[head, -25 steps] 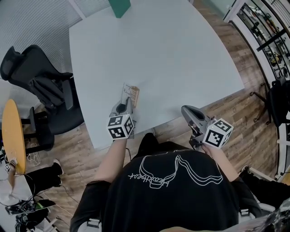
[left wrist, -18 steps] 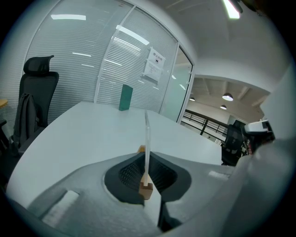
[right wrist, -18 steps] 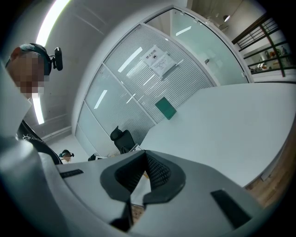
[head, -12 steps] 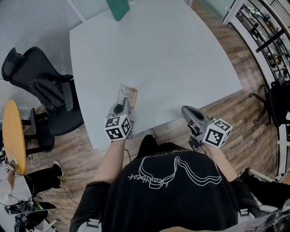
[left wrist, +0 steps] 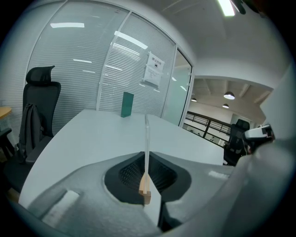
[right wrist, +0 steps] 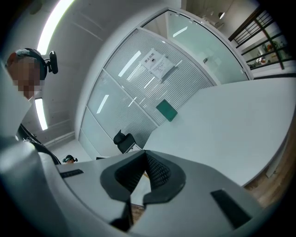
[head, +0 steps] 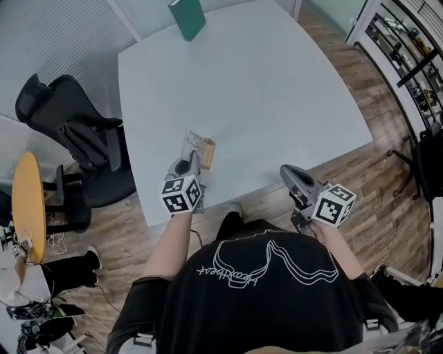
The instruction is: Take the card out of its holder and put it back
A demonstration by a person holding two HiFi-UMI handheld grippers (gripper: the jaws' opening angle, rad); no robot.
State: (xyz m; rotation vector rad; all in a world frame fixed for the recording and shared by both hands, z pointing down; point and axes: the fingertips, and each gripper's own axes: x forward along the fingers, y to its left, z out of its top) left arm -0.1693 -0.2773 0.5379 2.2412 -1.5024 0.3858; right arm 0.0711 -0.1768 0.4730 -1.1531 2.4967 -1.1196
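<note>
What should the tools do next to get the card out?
Probably move the right tool over to the card, opening up to pinch it. The left tool clamps the wooden holder, while the right hangs shut beside the table.

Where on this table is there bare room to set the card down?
Nearly all of the table is bare: the whole middle and right, between the green box at the far edge and the near edge. The only crowded spot is the near-left edge, where the left hand-held gripper pinches the card holder.
</note>
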